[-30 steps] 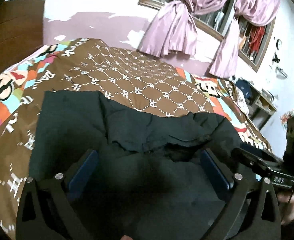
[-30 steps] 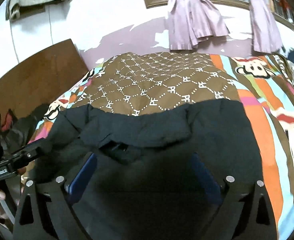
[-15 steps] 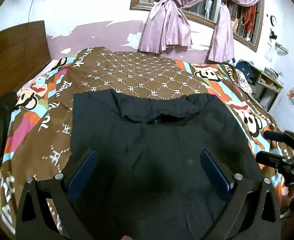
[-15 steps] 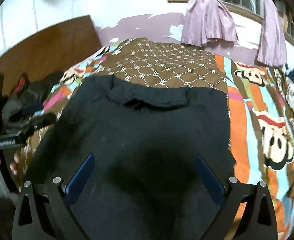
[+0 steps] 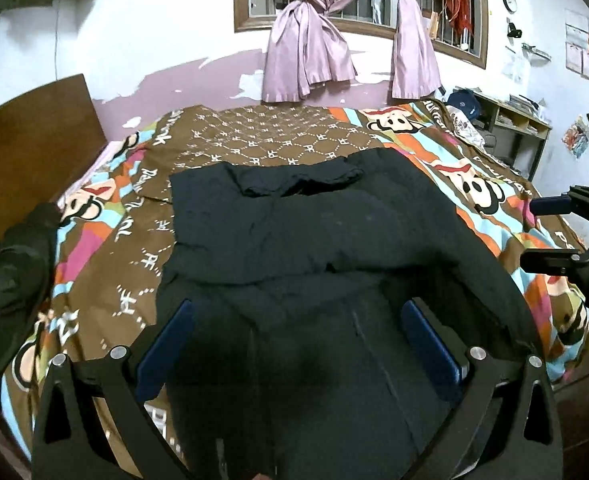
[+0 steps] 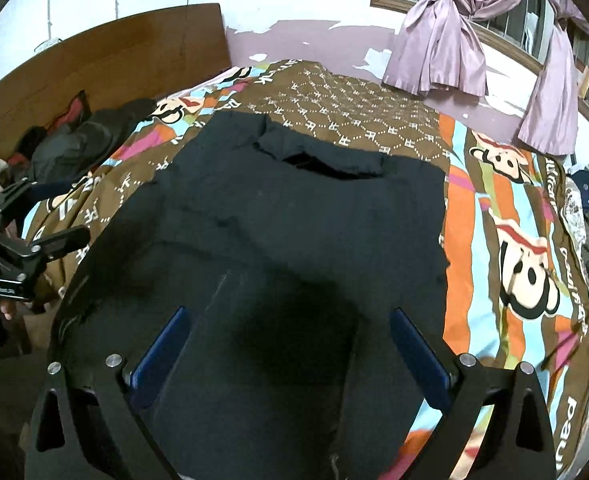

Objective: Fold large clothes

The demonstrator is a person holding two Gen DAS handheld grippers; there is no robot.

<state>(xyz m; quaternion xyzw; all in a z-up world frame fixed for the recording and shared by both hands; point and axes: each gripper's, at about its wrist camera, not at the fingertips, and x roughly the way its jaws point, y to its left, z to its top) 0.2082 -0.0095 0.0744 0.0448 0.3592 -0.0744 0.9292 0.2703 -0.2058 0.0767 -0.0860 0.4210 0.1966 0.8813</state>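
A large black garment (image 5: 314,232) lies spread on the patterned bedspread (image 5: 262,136), collar at the far end, its near part draping toward me. In the right wrist view the same black garment (image 6: 302,232) fills the middle of the bed. My left gripper (image 5: 296,344) hovers open above the garment's near part, nothing held between its blue pads (image 5: 166,344). My right gripper (image 6: 290,356) is open too, above the near part with nothing in it. Each view catches the other tool at its edge: right gripper (image 5: 566,236), left gripper (image 6: 34,220).
A heap of dark clothes (image 6: 78,140) sits at the bed's left side by the wooden headboard (image 6: 106,60). Pink curtains (image 5: 310,56) hang at the window on the far wall. A shelf unit (image 5: 510,128) with clutter stands to the right of the bed.
Both grippers have drawn back and up from the collar end toward the near edge. The garment, bunched near the collar a second ago, now lies spread flatter.
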